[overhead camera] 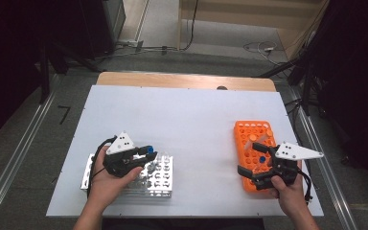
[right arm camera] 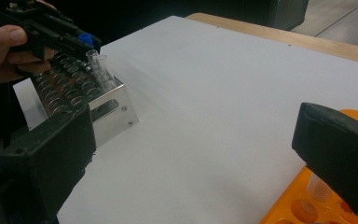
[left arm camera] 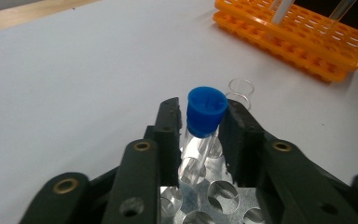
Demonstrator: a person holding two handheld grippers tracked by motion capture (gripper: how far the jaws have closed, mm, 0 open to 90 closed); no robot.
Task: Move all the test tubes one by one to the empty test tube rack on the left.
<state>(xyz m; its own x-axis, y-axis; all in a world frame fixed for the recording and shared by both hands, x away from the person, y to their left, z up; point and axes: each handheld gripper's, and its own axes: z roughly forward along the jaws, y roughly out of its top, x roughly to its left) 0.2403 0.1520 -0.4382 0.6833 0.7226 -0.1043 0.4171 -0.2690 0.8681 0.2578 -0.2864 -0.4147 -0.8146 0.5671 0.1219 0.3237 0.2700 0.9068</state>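
This looks like a lab test bay. A white counter (overhead camera: pixel 187 124) carries an orange tube rack (overhead camera: pixel 251 139) at four o'clock and a metal tube rack (overhead camera: pixel 160 179) at seven o'clock. Dark curtains hang at nine and three o'clock, and cables (overhead camera: pixel 263 48) sprawl over the grey floor (overhead camera: pixel 211 38) at twelve.

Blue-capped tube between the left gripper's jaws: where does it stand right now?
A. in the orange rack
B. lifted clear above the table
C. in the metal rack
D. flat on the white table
C: in the left gripper view the blue-capped tube stands upright with its lower end in a hole of the metal rack, between the left gripper jaws.
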